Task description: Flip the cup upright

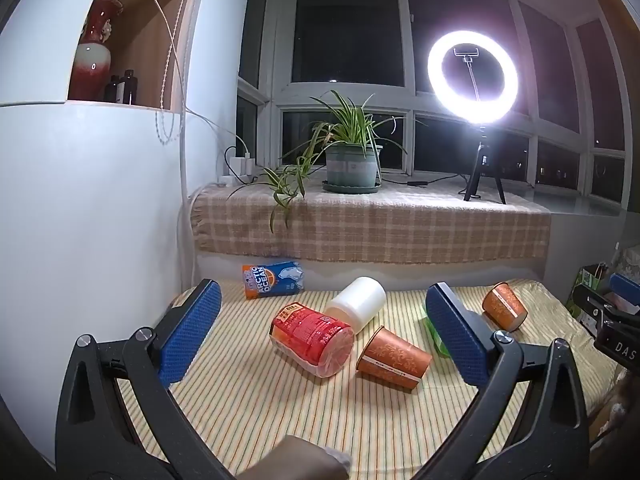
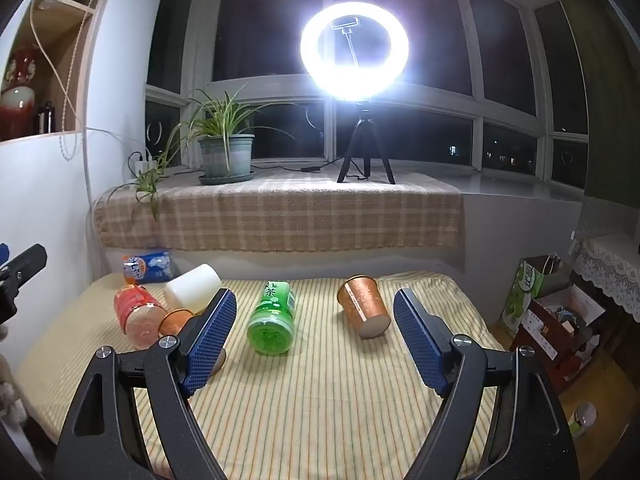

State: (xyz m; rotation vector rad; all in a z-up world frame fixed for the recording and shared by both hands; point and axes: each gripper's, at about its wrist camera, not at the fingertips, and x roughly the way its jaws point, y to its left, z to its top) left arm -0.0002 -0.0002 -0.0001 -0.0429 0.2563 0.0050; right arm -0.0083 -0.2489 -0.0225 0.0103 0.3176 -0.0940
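Two orange paper cups lie on their sides on the striped tablecloth (image 1: 280,408). The near cup (image 1: 394,356) lies between my left gripper's fingers, ahead of them; in the right wrist view it (image 2: 176,320) is partly hidden behind the left finger. The far cup (image 1: 504,306) lies at the right; in the right wrist view it (image 2: 364,306) lies ahead, near the right finger, base toward me. My left gripper (image 1: 320,320) is open and empty. My right gripper (image 2: 314,320) is open and empty, above the cloth (image 2: 320,400).
A red bottle (image 1: 312,336), a white cylinder (image 1: 360,302) and a blue can (image 1: 272,280) lie on the table. A green bottle (image 2: 272,320) lies between my right fingers. A plant (image 1: 352,160) and ring light (image 1: 474,80) stand on the sill. Boxes (image 2: 560,320) sit at the right.
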